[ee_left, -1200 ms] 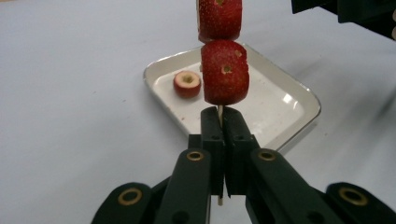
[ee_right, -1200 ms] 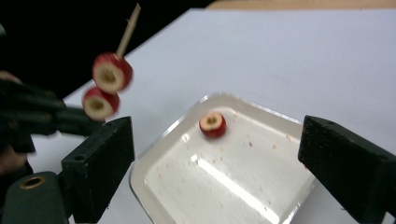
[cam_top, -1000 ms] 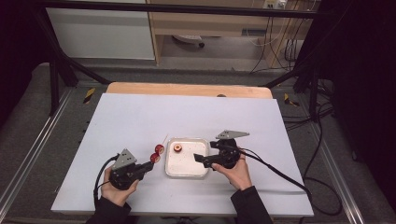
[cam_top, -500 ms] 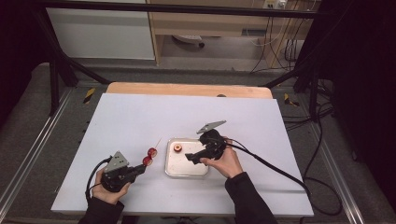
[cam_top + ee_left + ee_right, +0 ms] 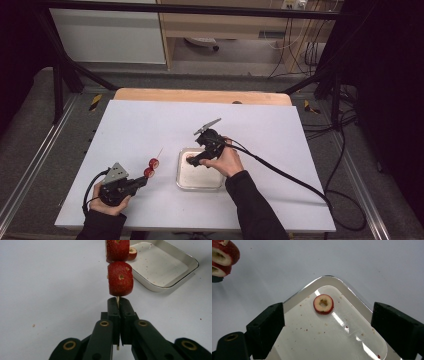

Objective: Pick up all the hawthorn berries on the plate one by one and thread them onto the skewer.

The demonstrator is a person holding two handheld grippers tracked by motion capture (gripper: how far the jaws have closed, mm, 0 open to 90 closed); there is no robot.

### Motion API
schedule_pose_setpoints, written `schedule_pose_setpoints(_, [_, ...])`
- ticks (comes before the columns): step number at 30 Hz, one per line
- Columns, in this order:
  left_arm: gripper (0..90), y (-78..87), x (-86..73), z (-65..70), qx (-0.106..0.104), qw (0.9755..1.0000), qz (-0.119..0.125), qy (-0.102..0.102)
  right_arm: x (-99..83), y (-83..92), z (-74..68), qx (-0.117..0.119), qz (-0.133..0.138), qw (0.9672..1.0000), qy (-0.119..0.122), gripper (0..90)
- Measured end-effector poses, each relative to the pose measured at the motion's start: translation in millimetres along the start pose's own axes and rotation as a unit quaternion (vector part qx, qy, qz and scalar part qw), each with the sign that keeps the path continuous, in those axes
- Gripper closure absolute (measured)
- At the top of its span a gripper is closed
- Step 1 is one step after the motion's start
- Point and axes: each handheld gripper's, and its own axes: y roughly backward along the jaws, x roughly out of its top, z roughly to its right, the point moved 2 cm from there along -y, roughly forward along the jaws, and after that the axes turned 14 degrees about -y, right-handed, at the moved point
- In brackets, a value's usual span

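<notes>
the cored fruit slice [image 5: 323,304], red-skinned with a pale ring of flesh and a hole through its middle, lies flat in the metal tray [image 5: 352,290] near the corner, at about twelve o'clock from the right hand-held gripper [image 5: 329,322]. it looks light, soft and moist, so it would likely bruise or split under a hard squeeze; a gentle pinch across the skin edges, leaving the hole free, seems the sound place to take it.

one loose slice in the tray, and two red fruit pieces [image 5: 120,278] already threaded on one thin wooden skewer [image 5: 117,300]. the skewer is stiff but slender and could snap or twist if levered.

the left hand-held gripper [image 5: 118,306] is clamped on the blunt end of the skewer, the fruit standing at twelve o'clock from its jaws, the tray at two o'clock. the right one hangs over the tray with its jaws wide apart and nothing between the pads; they have just been narrowing a little.

in the high view the tray [image 5: 182,181] sits mid-surface [image 5: 280,130], the skewered fruit at its nine o'clock.
</notes>
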Motion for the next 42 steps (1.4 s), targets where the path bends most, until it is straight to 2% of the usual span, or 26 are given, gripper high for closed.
schedule_pose_setpoints(5, [88.1,-0.9,-0.9,-0.9,0.001,1.0,-0.005,-0.003,8.5,-13.6,-0.2,-0.008,-0.017,0.9998,0.002,16.1])
schedule_pose_setpoints(13, [88.1,-2.0,-0.4,-0.4,-0.002,1.0,-0.007,-0.004,11.8,-34.3,-2.0,-0.002,-0.053,0.9985,0.011,30.2])
schedule_pose_setpoints(17, [88.1,-2.5,-0.1,0.3,-0.003,1.0,-0.007,-0.006,13.7,-41.0,-0.4,0.005,-0.065,0.9978,0.007,36.3])
schedule_pose_setpoints(21, [88.1,-3.4,0.3,1.2,-0.005,0.9999,-0.007,-0.006,14.4,-44.5,3.2,-0.001,-0.084,0.9964,0.013,41.9])
schedule_pose_setpoints(34, [88.1,-3.7,0.6,1.6,-0.007,0.9999,-0.008,-0.008,12.8,-53.2,3.8,0.013,-0.095,0.9954,0.011,53.0])
schedule_pose_setpoints(42, [88.1,-3.5,0.7,1.5,-0.007,0.9999,-0.008,-0.008,12.5,-54.4,3.7,0.012,-0.098,0.9951,0.009,60.9])
